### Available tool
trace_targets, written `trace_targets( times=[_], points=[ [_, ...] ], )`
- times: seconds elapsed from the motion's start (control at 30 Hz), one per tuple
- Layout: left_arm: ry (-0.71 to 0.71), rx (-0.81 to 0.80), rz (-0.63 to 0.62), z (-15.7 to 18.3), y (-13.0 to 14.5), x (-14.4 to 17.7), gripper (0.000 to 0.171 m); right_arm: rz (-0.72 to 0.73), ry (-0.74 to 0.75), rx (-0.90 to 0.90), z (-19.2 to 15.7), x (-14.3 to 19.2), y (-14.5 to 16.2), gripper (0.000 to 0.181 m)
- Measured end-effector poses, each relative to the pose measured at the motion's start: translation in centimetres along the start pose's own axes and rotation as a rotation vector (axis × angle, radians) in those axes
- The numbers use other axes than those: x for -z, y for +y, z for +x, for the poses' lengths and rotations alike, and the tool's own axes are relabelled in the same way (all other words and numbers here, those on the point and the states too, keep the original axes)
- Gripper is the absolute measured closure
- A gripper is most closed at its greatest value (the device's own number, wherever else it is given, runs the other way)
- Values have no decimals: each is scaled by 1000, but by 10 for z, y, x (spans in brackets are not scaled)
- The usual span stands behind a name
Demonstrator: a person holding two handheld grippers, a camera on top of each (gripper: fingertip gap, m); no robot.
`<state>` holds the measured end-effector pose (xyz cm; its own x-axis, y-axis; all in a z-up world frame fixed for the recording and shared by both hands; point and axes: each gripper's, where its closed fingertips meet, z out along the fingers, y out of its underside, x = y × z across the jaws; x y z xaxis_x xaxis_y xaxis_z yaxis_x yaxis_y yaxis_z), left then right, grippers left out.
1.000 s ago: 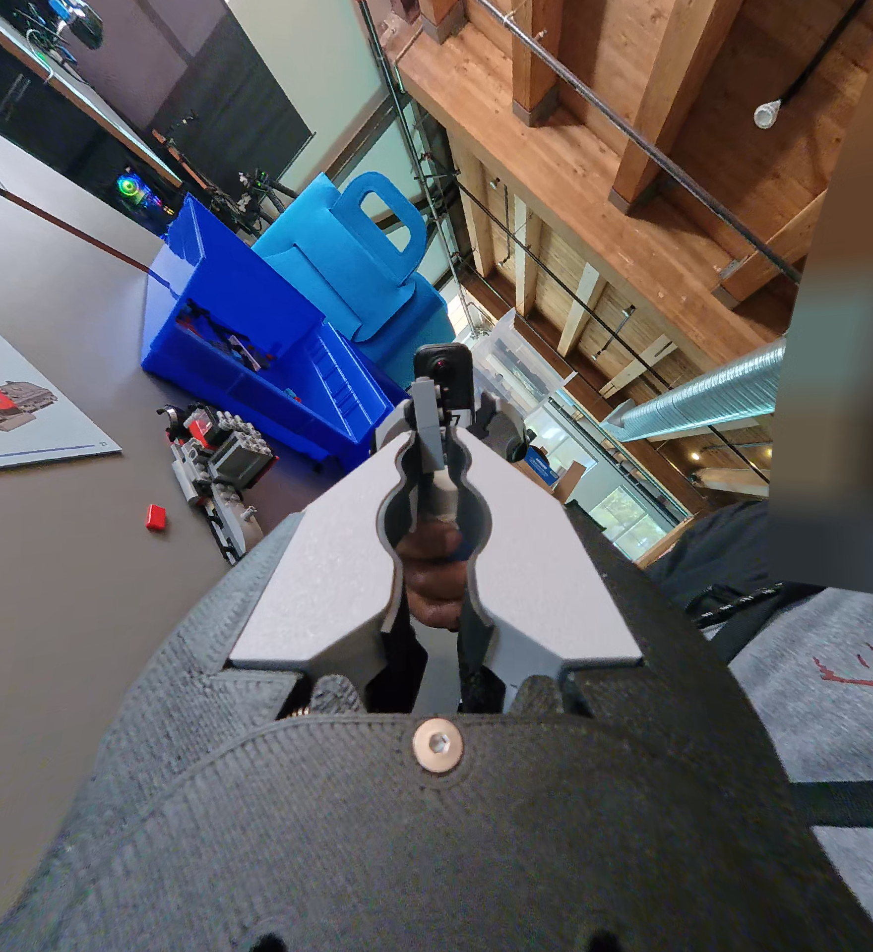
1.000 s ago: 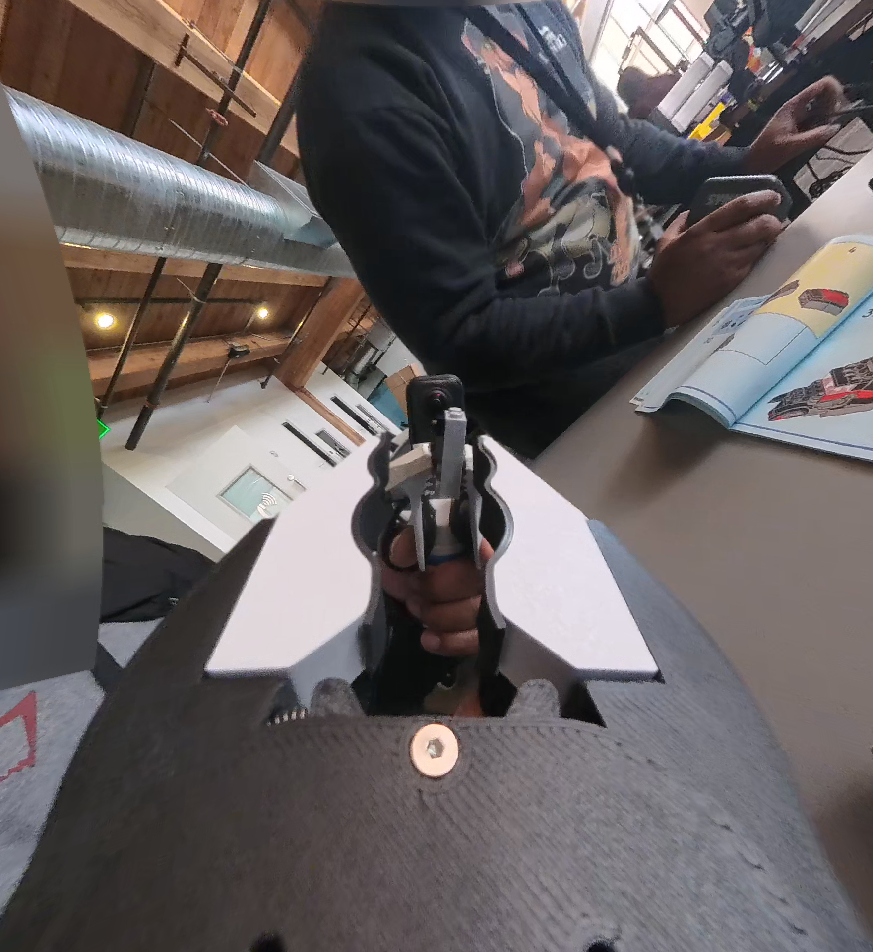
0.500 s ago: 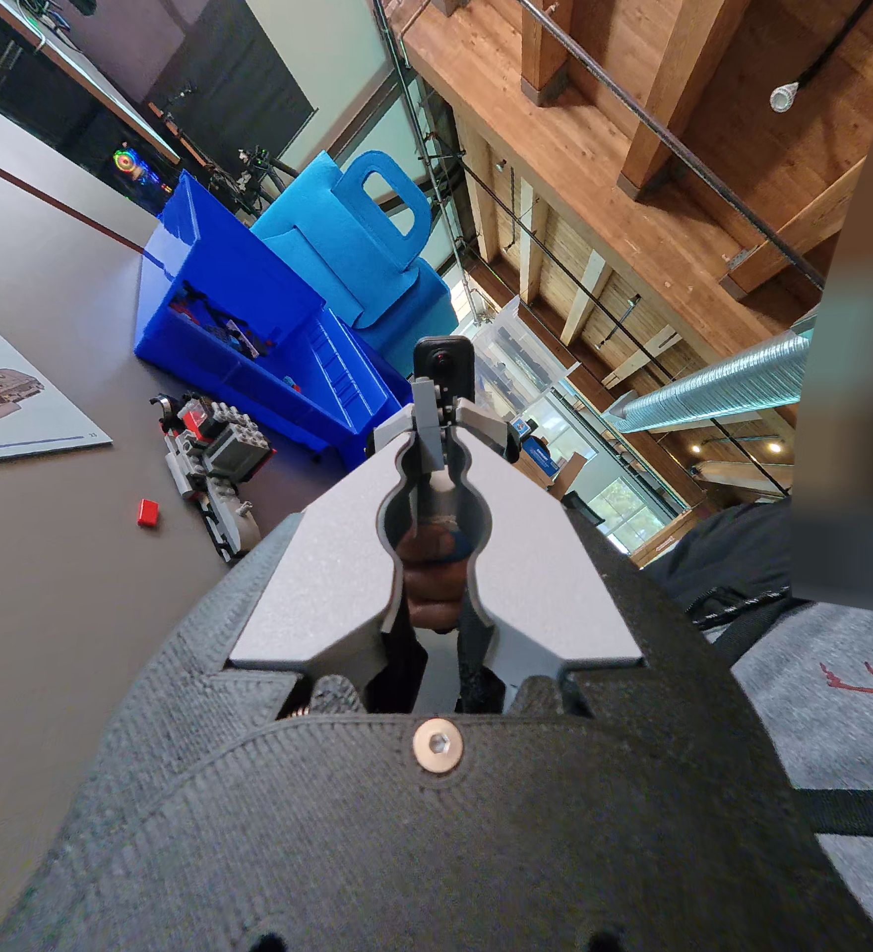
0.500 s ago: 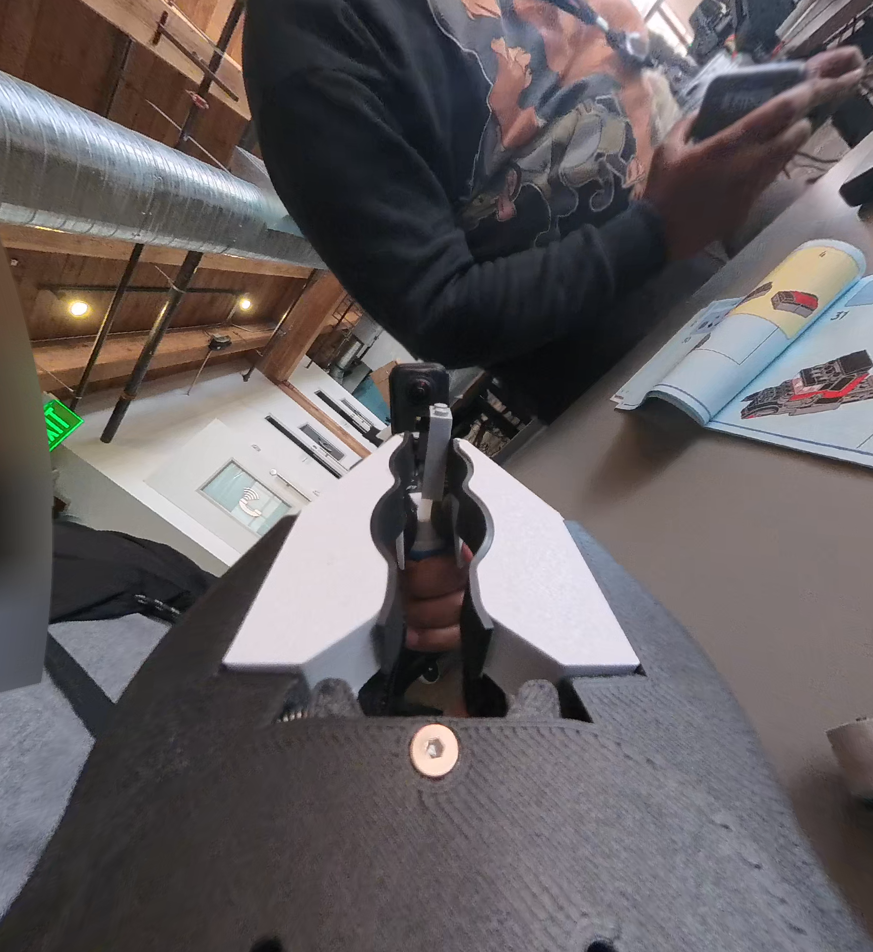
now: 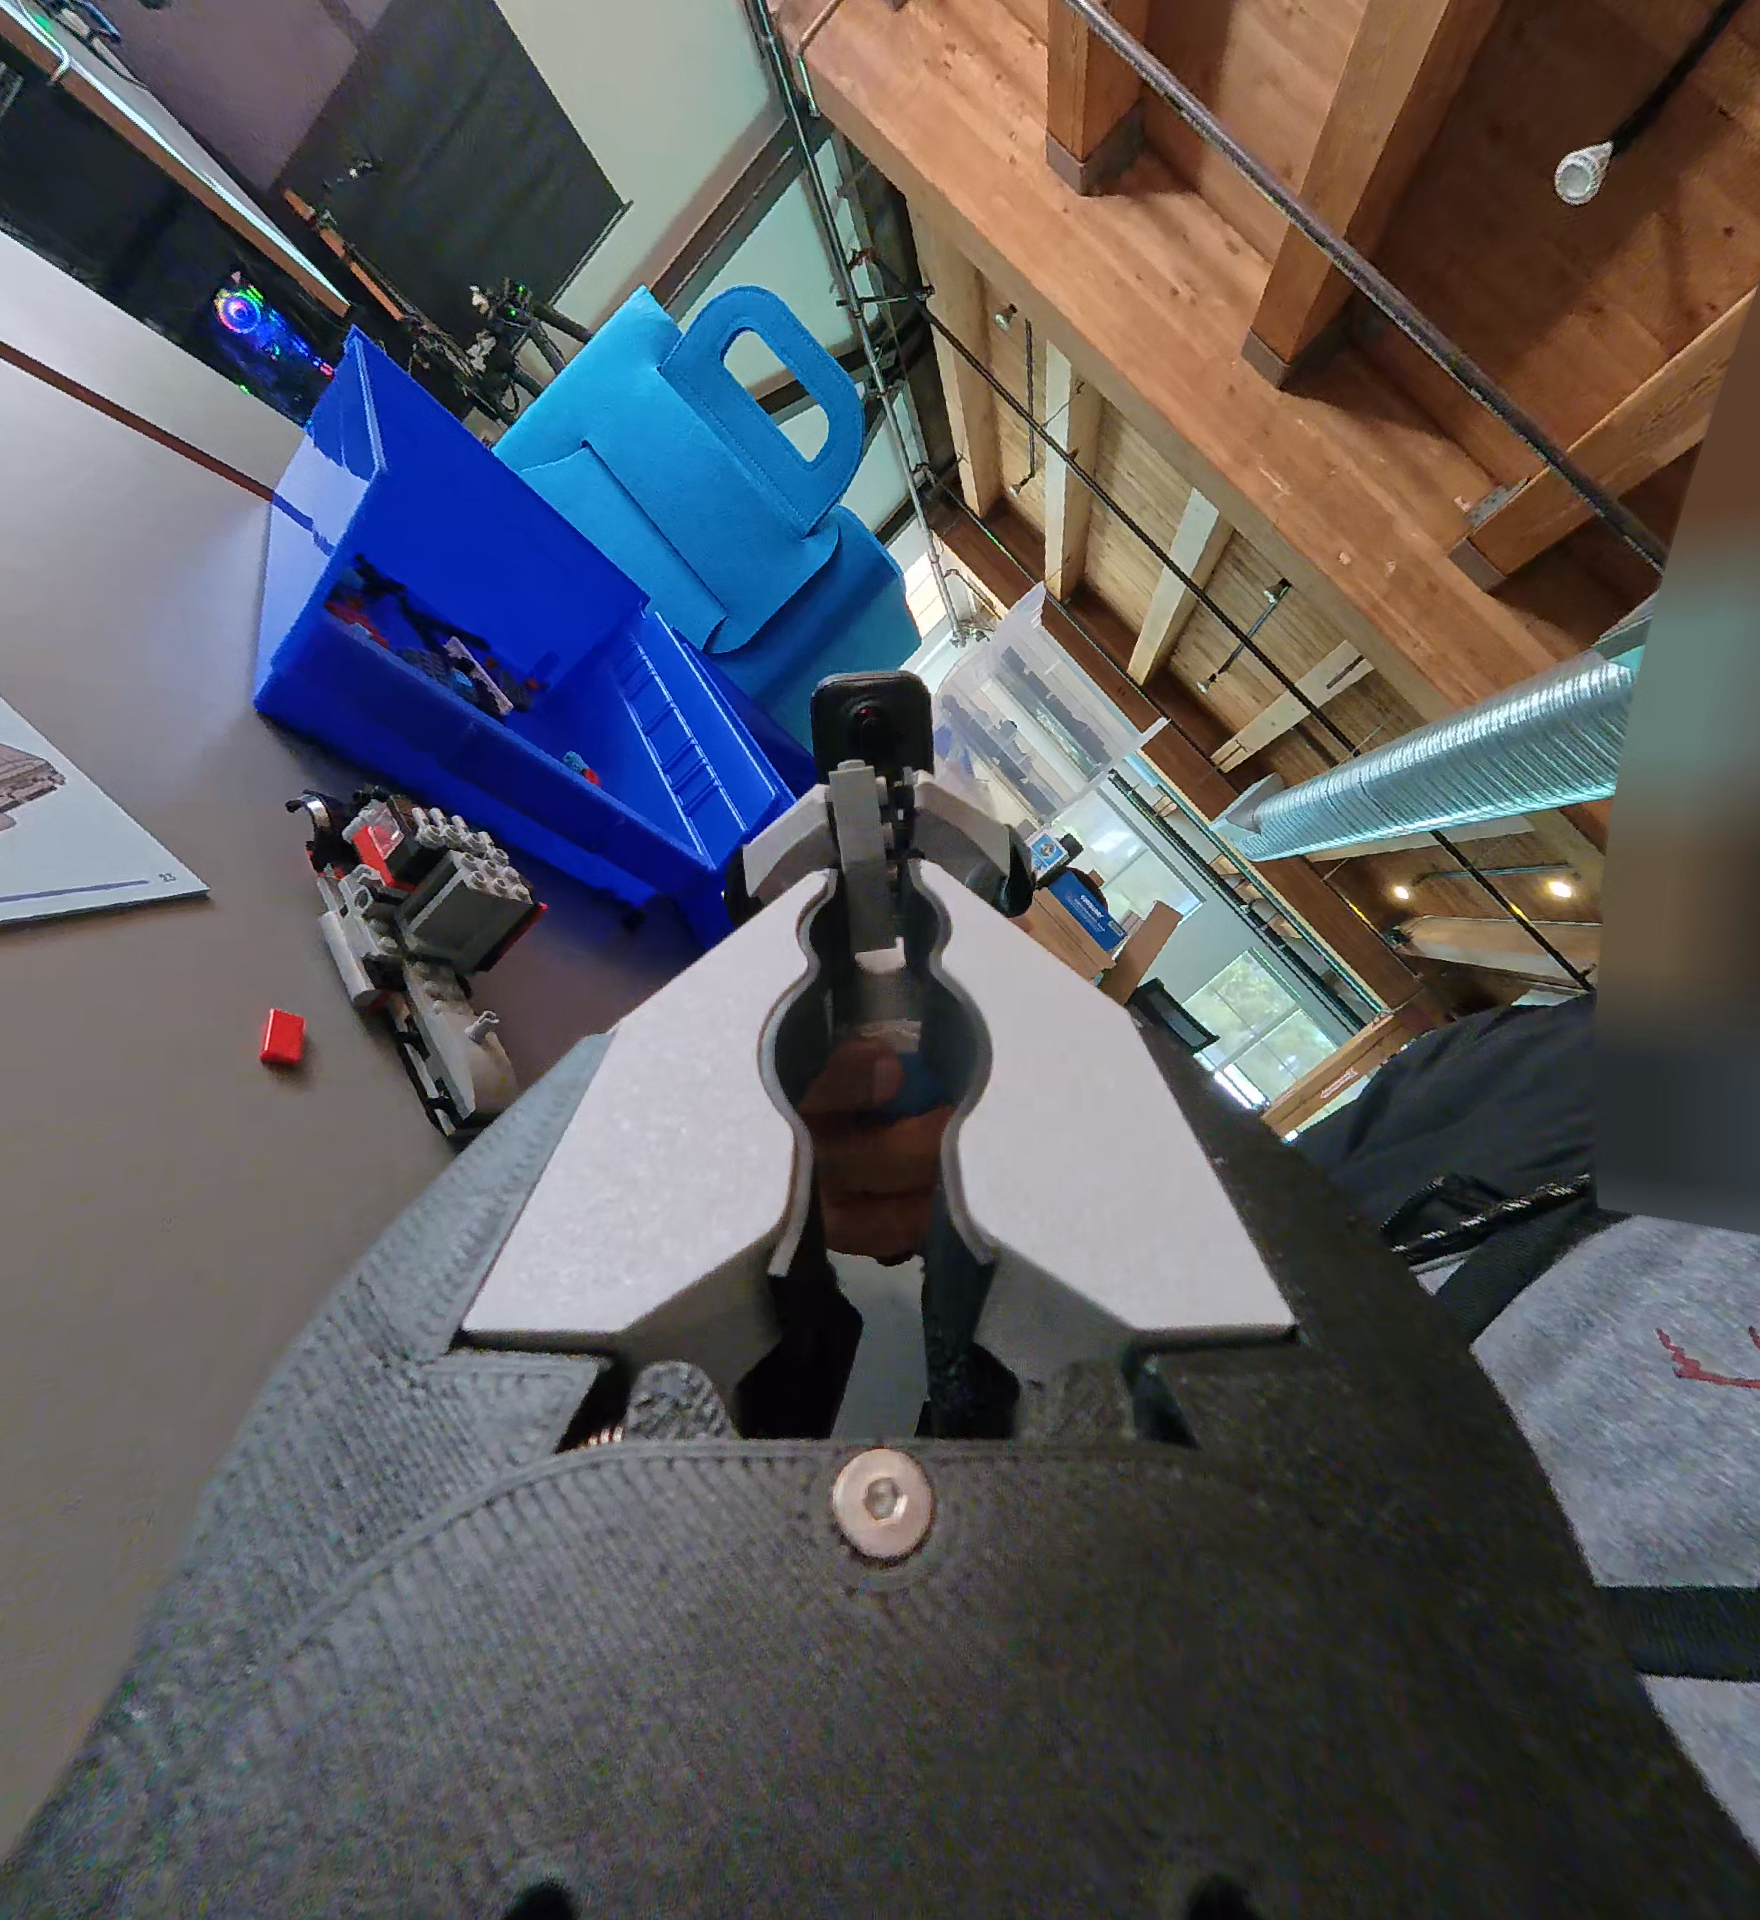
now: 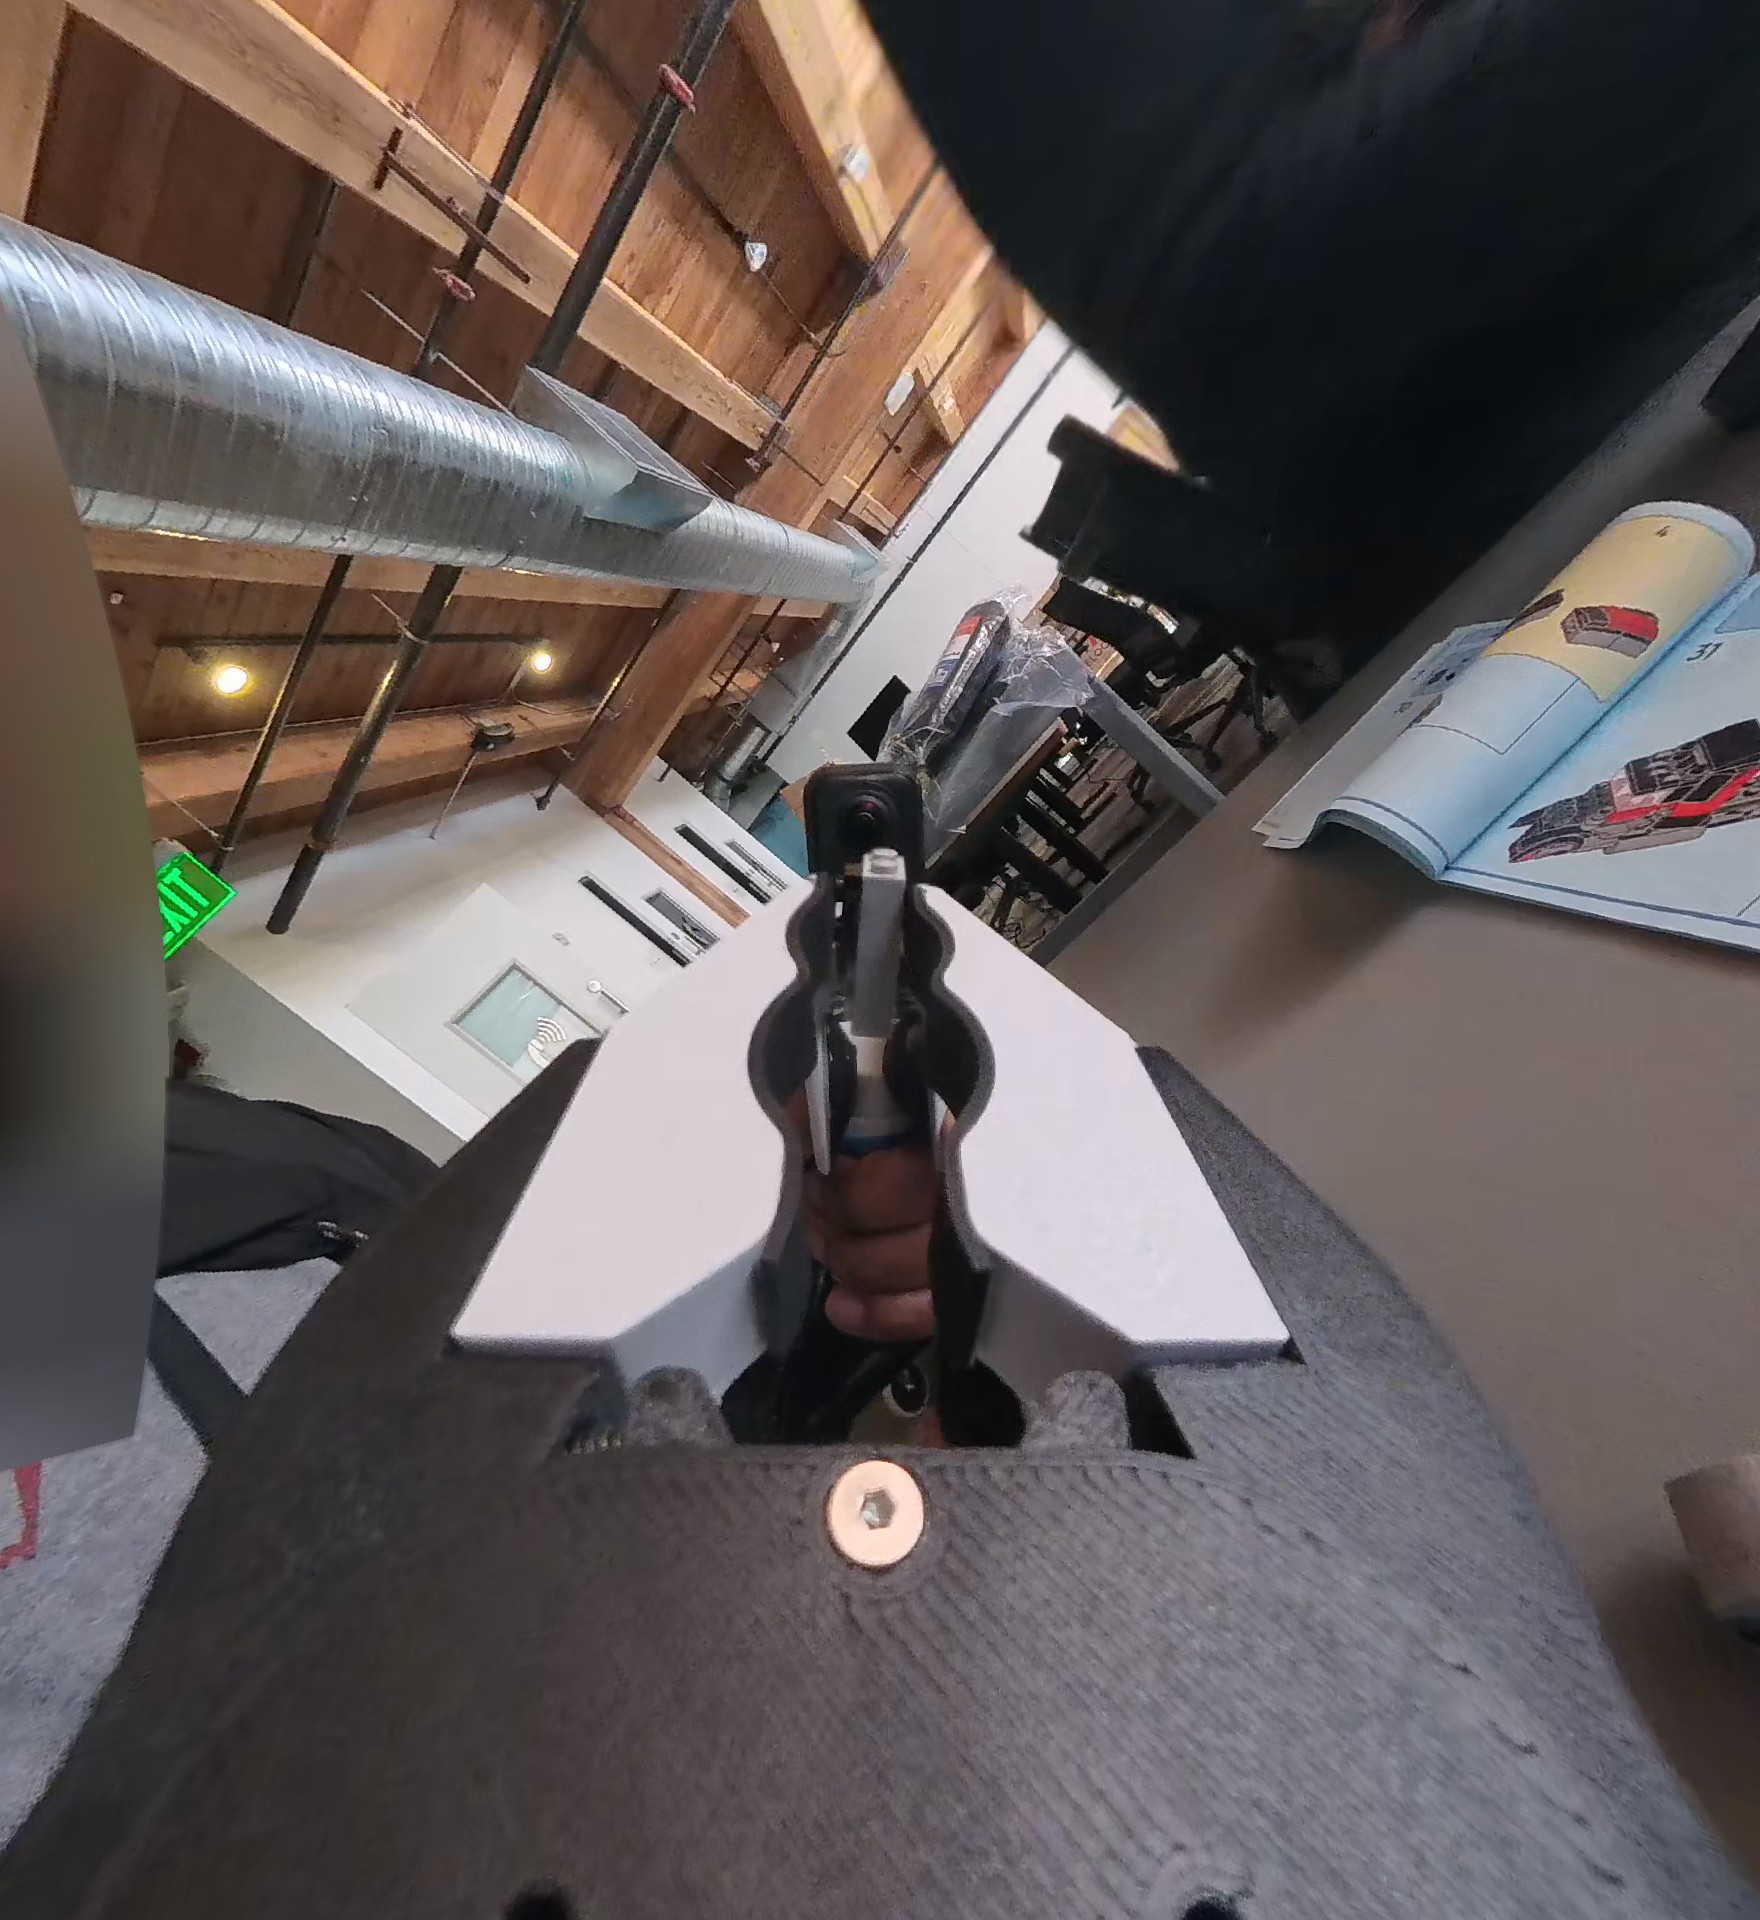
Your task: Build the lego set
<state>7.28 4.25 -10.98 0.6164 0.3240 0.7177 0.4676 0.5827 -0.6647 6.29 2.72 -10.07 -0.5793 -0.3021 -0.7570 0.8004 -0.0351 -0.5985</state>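
Lego model [image 5: 419,935] beside blue bin [image 5: 502,644], red brick [image 5: 282,1036] near, booklet [image 6: 1624,748] apart

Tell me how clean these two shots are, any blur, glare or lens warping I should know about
Left wrist view: mostly sharp, with fisheye bending of the silver duct, glare on the blue bin, and a smeared privacy patch at the right edge. Right wrist view: the dark-clothed person at top right is blurred, two ceiling lights flare, the instruction booklet stays crisp, and a smeared patch covers the left edge.
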Motion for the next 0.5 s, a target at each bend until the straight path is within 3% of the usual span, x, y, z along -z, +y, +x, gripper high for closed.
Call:
trace_targets(
  times=[0.3,0.4,0.5],
  points=[
    [3,4,-1,-1,1,0,162,2,9,11,0,1,0,169],
    [7,2,-1,1,1,-2,162,-2,-6,0,-2,4,3,155],
    [18,4,-8,1,3,-4,161,-17,7,26,-3,4,7,169]
  ],
)
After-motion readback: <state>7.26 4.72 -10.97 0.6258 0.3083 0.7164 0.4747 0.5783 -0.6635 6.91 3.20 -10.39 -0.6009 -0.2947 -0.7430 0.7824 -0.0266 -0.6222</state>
